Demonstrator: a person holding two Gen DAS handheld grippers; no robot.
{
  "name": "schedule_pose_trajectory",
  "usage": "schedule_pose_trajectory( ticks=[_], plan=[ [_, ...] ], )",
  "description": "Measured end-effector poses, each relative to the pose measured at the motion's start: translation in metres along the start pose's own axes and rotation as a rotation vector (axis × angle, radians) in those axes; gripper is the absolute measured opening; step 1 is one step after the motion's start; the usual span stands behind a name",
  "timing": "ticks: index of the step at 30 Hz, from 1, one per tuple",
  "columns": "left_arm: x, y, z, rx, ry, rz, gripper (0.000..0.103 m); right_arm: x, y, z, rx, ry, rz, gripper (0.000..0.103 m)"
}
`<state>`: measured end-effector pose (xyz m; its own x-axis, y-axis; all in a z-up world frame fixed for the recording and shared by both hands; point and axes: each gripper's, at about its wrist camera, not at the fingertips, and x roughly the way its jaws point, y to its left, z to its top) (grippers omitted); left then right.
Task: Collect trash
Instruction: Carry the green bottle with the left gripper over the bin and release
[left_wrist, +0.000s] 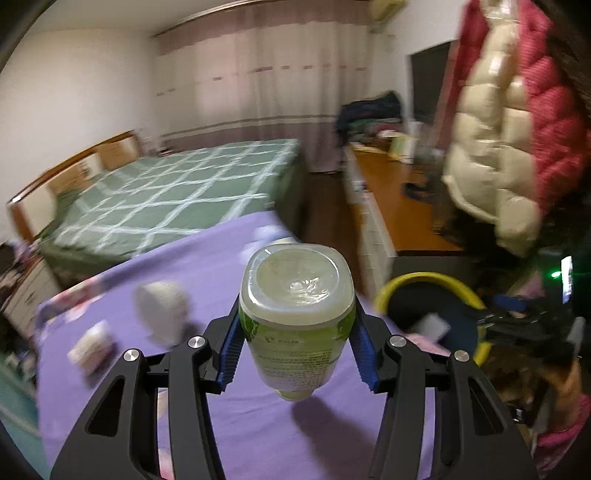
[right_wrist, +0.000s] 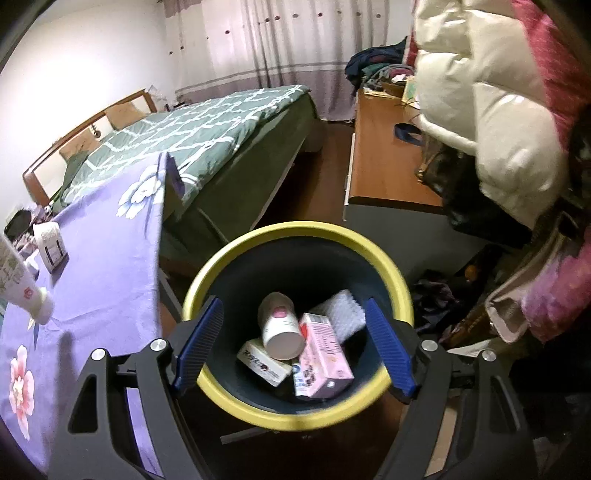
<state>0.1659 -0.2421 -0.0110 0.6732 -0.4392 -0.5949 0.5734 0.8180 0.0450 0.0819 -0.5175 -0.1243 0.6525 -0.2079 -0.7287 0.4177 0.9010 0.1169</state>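
Observation:
My left gripper (left_wrist: 297, 314) is shut on a clear plastic bottle (left_wrist: 295, 317) with a green label. Its blue pads (left_wrist: 231, 350) press on both sides, and the bottle's base faces the camera while its cap hangs over the purple tablecloth (left_wrist: 207, 266). The same bottle (right_wrist: 22, 280) shows at the left edge of the right wrist view. My right gripper (right_wrist: 291, 302) stands open above a dark bin with a yellow rim (right_wrist: 295, 230), with nothing between its pads. In the bin lie a white cup (right_wrist: 280, 328), a pink carton (right_wrist: 325, 358), a white box (right_wrist: 262, 362) and bubble wrap (right_wrist: 341, 310).
A white cup (left_wrist: 162, 306) and a small box (left_wrist: 92, 347) lie blurred on the purple cloth. The bin (left_wrist: 406, 280) stands off the table's right edge. Beyond are a green-quilted bed (right_wrist: 192, 125), a wooden desk (right_wrist: 384, 158) and a hanging puffy jacket (right_wrist: 491, 110).

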Motion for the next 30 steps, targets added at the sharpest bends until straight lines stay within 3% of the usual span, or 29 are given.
schedule_pose_trajectory(
  ticks=[9,17,18,19,20,24,30],
  plan=[
    [0.048,-0.1,0.034,0.086,0.022,-0.187,0.052,-0.024,-0.048,-0.013,0.071,-0.032,-0.042,0.075],
    [0.114,-0.153,0.04,0.107,0.09,-0.26,0.052,-0.027,-0.069,-0.018,0.106,-0.026,-0.065,0.075],
    [0.12,-0.156,0.039,0.114,0.102,-0.255,0.054,-0.026,-0.07,-0.018,0.108,-0.023,-0.067,0.075],
    [0.127,-0.16,0.038,0.121,0.112,-0.236,0.069,-0.025,-0.07,-0.018,0.107,-0.02,-0.068,0.075],
    [0.127,-0.159,0.037,0.117,0.109,-0.228,0.08,-0.025,-0.069,-0.018,0.106,-0.02,-0.068,0.075],
    [0.115,-0.14,0.035,0.088,0.085,-0.204,0.083,-0.023,-0.064,-0.017,0.097,-0.016,-0.06,0.075],
    [0.072,-0.078,0.025,0.017,0.032,-0.128,0.093,-0.017,-0.044,-0.015,0.057,-0.004,-0.032,0.075]
  ],
)
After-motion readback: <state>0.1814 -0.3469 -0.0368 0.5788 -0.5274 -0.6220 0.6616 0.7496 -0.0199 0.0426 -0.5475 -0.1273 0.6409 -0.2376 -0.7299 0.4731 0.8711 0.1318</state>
